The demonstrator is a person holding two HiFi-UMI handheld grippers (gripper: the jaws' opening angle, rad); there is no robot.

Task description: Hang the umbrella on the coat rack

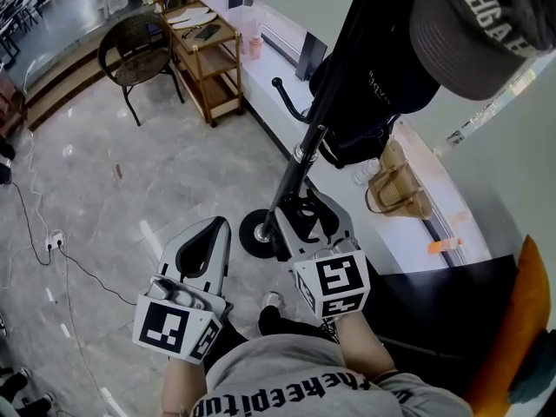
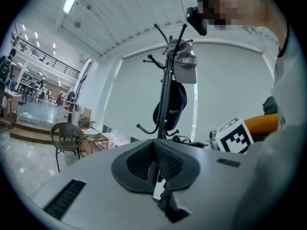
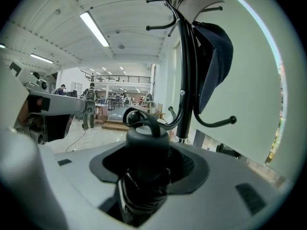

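A folded black umbrella point(image 3: 143, 143), its wrist loop on top, stands between the jaws of my right gripper point(image 3: 144, 164), which is shut on it. In the head view that gripper point(image 1: 306, 208) sits right beside the lower pole of the black coat rack point(image 1: 300, 159). The rack point(image 3: 187, 75) carries a navy cap point(image 3: 217, 63) and a grey cap point(image 1: 473, 24) on its hooks. A free curved hook point(image 3: 218, 123) juts out at the right. My left gripper point(image 1: 208, 235) hangs to the left, shut and empty, pointing level at the rack point(image 2: 165, 95).
The rack's round base point(image 1: 258, 233) rests on the grey stone floor. A wicker chair point(image 1: 139, 46) and a wooden shelf cart point(image 1: 208, 55) stand at the back. A woven bag point(image 1: 395, 189) sits on the white window ledge. Cables point(image 1: 52, 241) trail at the left.
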